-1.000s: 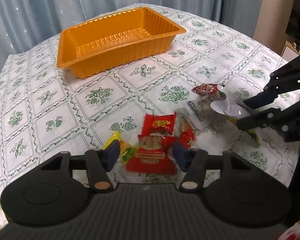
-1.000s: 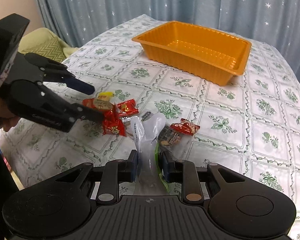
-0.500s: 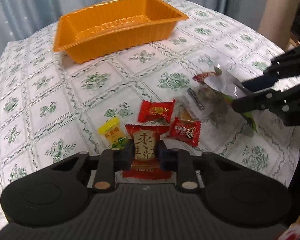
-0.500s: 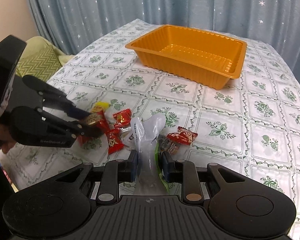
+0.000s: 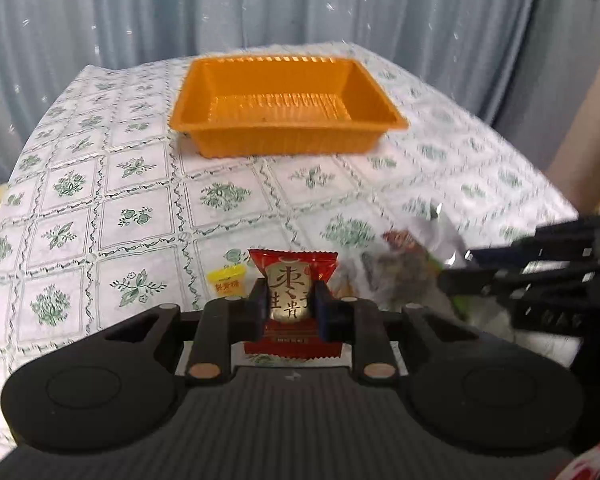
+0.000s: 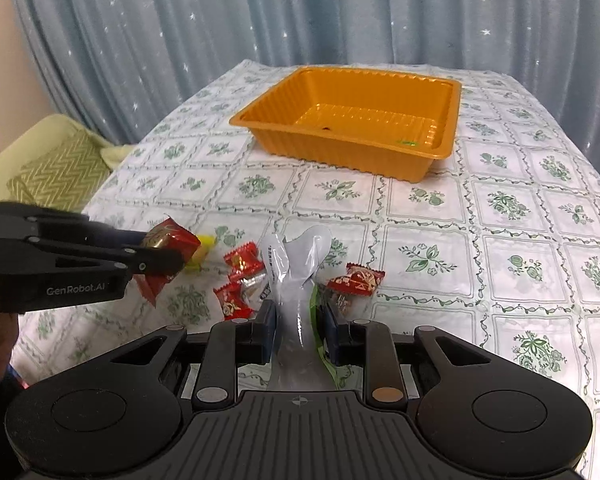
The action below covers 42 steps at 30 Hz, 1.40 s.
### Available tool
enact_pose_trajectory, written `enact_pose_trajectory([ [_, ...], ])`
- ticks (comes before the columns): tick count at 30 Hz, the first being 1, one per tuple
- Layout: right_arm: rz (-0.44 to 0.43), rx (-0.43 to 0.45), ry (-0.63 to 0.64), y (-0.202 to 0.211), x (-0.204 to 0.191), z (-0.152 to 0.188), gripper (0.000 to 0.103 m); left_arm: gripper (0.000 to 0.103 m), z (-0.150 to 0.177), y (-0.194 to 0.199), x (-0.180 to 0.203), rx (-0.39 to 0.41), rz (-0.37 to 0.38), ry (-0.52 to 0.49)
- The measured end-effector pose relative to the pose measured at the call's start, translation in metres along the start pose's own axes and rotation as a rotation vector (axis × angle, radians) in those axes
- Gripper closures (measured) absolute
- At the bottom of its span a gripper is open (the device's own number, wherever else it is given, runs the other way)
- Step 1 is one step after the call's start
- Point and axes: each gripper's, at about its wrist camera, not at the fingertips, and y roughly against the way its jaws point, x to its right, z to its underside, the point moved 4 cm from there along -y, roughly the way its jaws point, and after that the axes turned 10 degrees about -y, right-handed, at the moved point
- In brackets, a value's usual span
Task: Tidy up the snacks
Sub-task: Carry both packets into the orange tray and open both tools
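Here the left tongs pinch a red snack packet, lifted clear of the worktop. The right tongs clamp a crumpled silver bag above the loose red sweets. The orange tray sits farther back, well apart.

tray: orange | tablecloth: white, green floral squares | curtain: blue, white stars | held packet: red-gold

My left claw carries "GenRobot.AI" in pale letters along its side – the one brand I can read. The red packet pinched between its fingers bears large gold Chinese characters; the small yellow packet just left has print too small to read
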Motion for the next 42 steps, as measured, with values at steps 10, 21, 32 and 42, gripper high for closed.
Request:
enact_pose_trajectory([
  [10,0.001,0.055,-0.042,0.018,0.0,-0.016,0.077,0.082,-0.022,0.013,0.012,0.067,-0.015,0.077],
  [21,0.027,0.11,-0.067,0.026,0.006,-0.05,0.077,0.082,-0.052,0.009,0.01,0.11,-0.034,0.08],
  [32,0.042,0.167,-0.105,0.019,0.017,-0.104,0.077,0.082,-0.1,-0.01,-0.007,0.149,-0.047,0.073],
  [42,0.063,0.174,-0.11,-0.02,0.034,-0.158,0.077,0.082,-0.153,-0.047,-0.031,0.177,-0.037,0.068],
])
